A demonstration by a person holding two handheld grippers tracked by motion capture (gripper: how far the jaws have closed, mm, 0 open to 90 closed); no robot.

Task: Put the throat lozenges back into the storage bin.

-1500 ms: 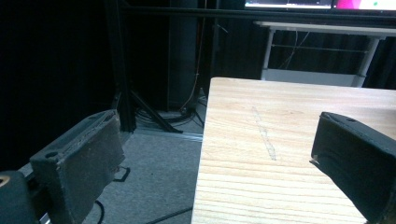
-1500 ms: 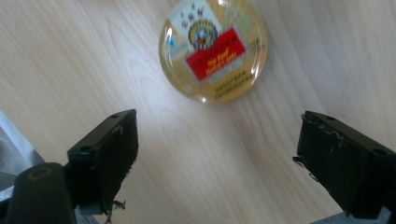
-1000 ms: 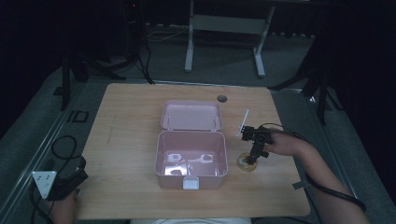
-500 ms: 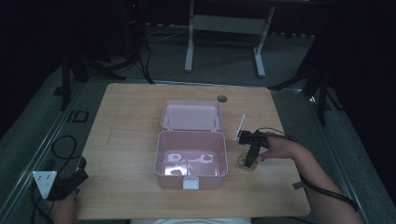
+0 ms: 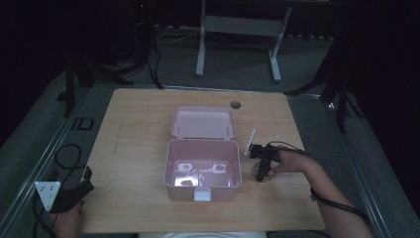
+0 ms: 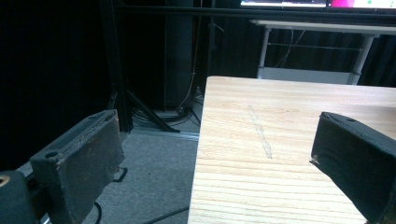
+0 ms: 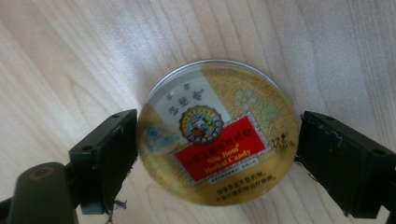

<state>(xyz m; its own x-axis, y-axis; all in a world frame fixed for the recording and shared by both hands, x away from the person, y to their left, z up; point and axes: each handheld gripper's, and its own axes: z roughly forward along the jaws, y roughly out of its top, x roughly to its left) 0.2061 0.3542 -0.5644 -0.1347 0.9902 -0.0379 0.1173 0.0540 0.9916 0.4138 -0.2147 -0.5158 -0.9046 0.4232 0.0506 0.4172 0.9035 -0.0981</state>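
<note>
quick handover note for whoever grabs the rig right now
Right hand-held gripper: jaws either side of the round candy tin, at its rim; whether they are gripping it yet, I cannot tell.
Left hand-held gripper: open and holding nothing, at the table's near left corner.
Pink box: mid-table, lid open, just left of the tin.
Done: the right gripper is lined up on the tin.
Left: probably grip, lift, place in the box, perhaps close the lid.

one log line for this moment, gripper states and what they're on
right gripper: jaws astride round candy tin, grip unconfirmed | tin: flat on table, right of open pink box | left gripper: open, idle at table's left edge
</note>
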